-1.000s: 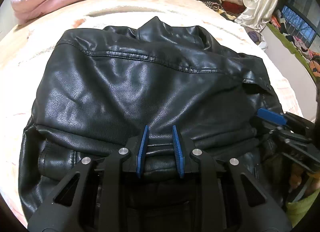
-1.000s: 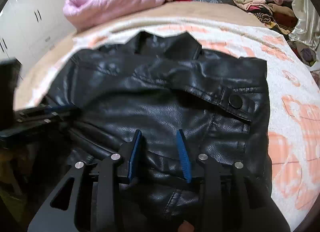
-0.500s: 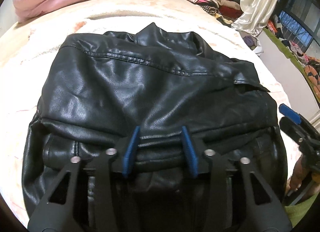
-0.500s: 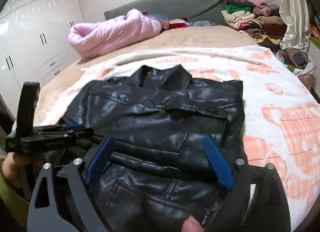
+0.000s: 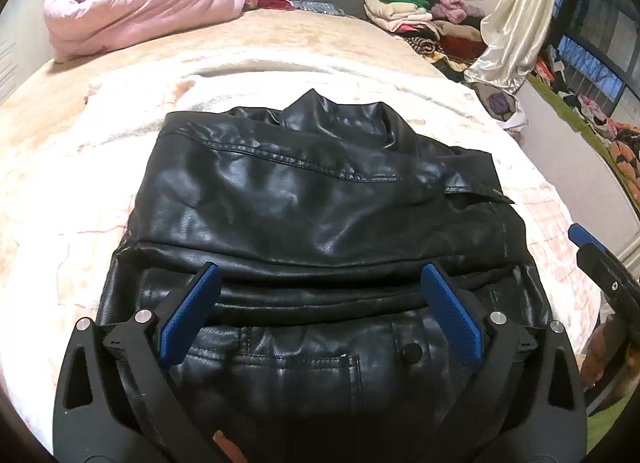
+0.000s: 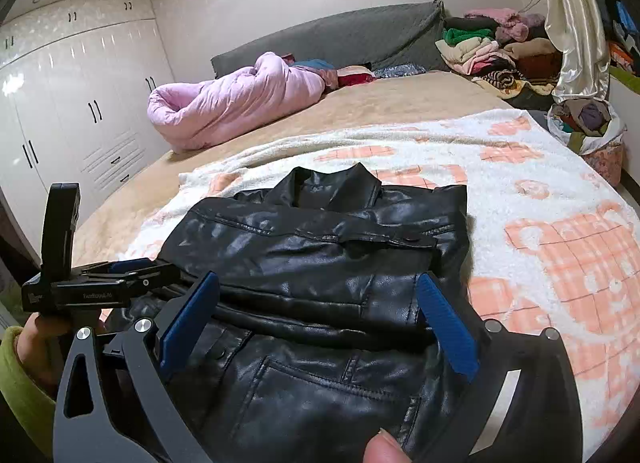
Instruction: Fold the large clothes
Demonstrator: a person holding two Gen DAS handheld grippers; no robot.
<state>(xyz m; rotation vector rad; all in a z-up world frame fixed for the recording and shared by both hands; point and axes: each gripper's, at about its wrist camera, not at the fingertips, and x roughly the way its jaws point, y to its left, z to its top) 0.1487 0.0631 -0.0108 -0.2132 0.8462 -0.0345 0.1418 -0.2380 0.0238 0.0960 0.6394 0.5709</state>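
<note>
A black leather jacket (image 5: 312, 199) lies folded on a white and orange blanket (image 5: 80, 191), collar at the far side; it also shows in the right wrist view (image 6: 320, 255). My left gripper (image 5: 320, 299) is open and empty, its blue pads spread above the folded hem at the near edge. My right gripper (image 6: 320, 311) is open and empty, lifted above the jacket's near right part. The left gripper (image 6: 120, 275) shows at the left of the right wrist view, and the right gripper's fingertips (image 5: 584, 237) at the right edge of the left wrist view.
A rolled pink duvet (image 6: 236, 103) lies at the far left of the bed. A pile of folded clothes (image 6: 488, 51) and a cream curtain (image 6: 576, 23) stand at the far right. White wardrobes (image 6: 68, 111) line the left wall. A bag of clothes (image 6: 588, 123) sits beside the bed.
Both grippers have opened wide, let go of the jacket's hem and pulled back and up. The jacket lies folded where it was set down.
</note>
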